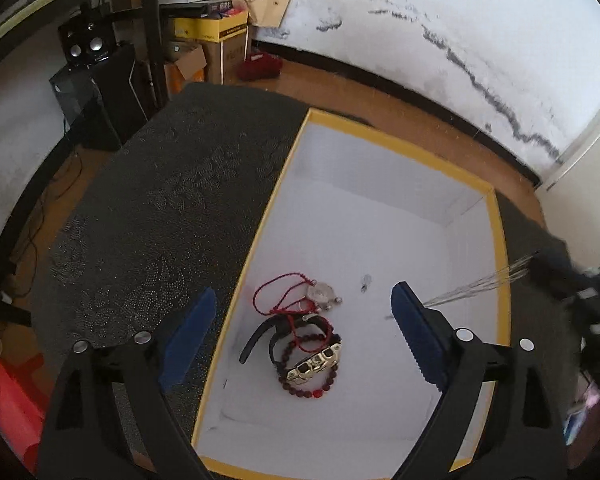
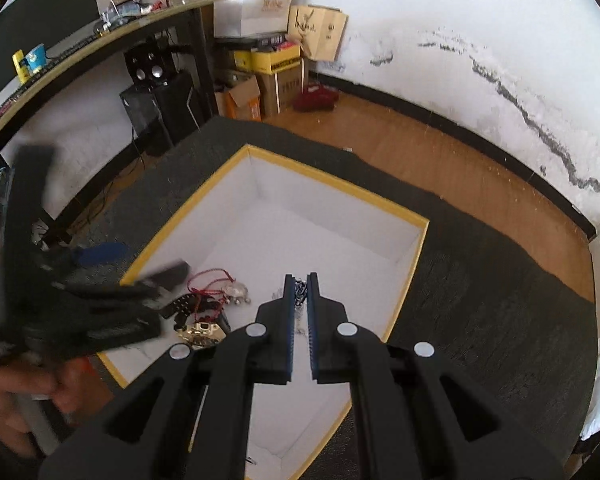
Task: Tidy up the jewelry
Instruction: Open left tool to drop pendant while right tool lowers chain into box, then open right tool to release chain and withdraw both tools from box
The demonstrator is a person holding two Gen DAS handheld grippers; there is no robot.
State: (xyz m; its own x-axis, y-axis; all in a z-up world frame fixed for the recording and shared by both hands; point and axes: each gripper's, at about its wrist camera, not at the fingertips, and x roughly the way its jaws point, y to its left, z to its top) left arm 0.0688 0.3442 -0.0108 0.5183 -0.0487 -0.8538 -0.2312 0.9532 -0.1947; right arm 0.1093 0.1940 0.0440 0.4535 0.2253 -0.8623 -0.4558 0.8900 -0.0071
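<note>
Now my left fingers [image 1: 300, 332] hang spread wide above the white tray [image 1: 504, 300] with the yellow rim, nothing between them. Below, at lower centre of the left wrist view, lies a small heap: a red cord necklace [image 1: 278, 296], a dark beaded bracelet [image 1: 320, 390] and a gold-faced watch [image 1: 314, 364] on a black strap, touching one another on the tray floor. My right fingers [image 2: 300, 284], at centre of the right wrist view, are pinched on a thin chain [image 2: 300, 289] that dangles over the same tray, just right of the heap. I judge the step in hand to be dropping pieces into the tray. Next, the right fingers should lower and part, clear of the heap, so the chain does not tangle.
</note>
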